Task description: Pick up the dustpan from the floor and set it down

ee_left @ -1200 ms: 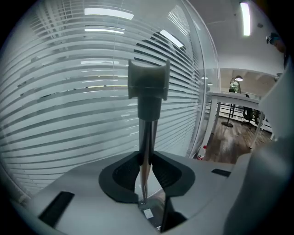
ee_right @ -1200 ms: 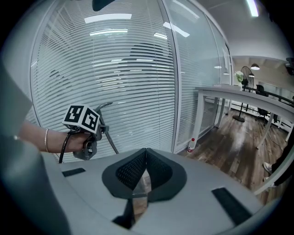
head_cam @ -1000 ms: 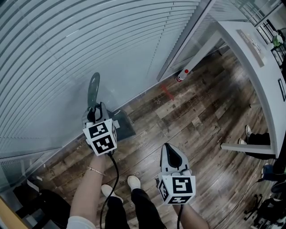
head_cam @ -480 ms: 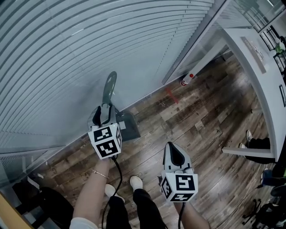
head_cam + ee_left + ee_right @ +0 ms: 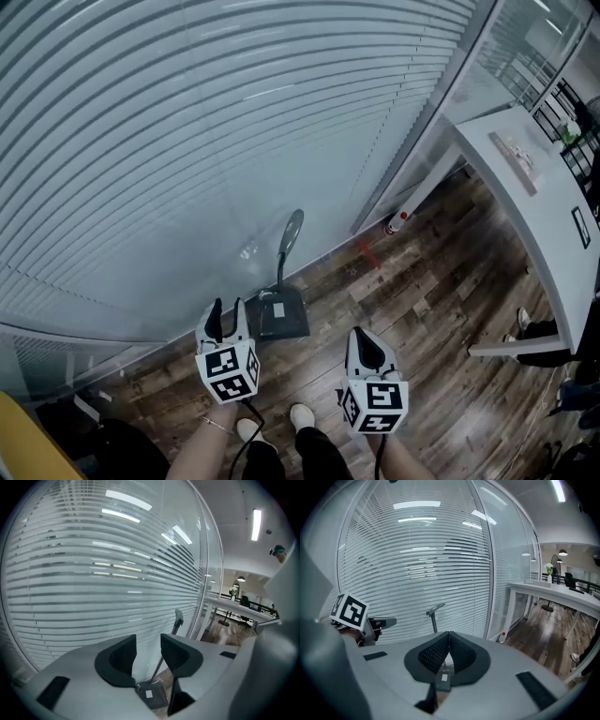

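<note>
I'm drawing my left tool [image 5: 228, 311] back from the dustpan [image 5: 283, 317]; its jaws have just been opening and are standing apart, empty; the dustpan is sitting on the floor [image 5: 422, 281] against the blinds [image 5: 187, 141], seemingly standing unaided; my right tool [image 5: 364, 342] is staying closed, empty; the set-down is looking finished.

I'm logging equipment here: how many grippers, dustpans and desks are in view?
grippers: 2 (left gripper, jaws apart with nothing between, just been closing slightly; right gripper, jaws together)
dustpan: 1
desk: 1
total: 4
</note>
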`<state>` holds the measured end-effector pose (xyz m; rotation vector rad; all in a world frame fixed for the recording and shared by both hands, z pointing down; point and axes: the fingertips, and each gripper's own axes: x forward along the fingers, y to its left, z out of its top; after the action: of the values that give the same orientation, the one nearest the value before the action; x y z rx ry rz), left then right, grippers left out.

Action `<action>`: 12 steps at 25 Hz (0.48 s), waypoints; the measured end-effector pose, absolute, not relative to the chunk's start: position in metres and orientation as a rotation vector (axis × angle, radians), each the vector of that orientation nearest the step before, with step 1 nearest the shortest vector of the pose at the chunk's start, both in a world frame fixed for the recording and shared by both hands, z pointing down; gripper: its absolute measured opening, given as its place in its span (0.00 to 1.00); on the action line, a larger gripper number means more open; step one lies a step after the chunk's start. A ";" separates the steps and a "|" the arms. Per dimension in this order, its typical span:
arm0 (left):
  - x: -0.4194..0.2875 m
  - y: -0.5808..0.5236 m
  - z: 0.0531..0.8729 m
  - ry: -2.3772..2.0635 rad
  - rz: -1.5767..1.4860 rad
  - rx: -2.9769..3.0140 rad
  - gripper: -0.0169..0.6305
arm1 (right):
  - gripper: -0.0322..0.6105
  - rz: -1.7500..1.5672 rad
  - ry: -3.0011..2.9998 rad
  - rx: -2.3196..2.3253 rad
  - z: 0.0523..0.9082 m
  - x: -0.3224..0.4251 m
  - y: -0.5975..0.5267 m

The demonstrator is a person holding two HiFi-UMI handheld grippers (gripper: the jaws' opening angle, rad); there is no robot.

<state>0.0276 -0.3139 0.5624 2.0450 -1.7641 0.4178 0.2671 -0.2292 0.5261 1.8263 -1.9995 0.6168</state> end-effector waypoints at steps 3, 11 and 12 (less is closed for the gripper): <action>0.023 -0.294 0.515 -1.772 0.386 2.121 0.26 | 0.10 0.605 -2.002 1.850 0.504 0.263 -0.227; 0.006 -0.238 0.393 -1.728 0.234 2.228 0.10 | 0.10 0.560 -2.061 1.916 0.420 0.244 -0.206; 0.006 -0.231 0.379 -1.717 0.207 2.238 0.09 | 0.10 0.546 -2.074 1.923 0.408 0.243 -0.203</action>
<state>0.0055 -0.2308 0.3786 2.2375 -1.7172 0.2072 0.2426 -0.2030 0.4080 1.9225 -2.0743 0.5457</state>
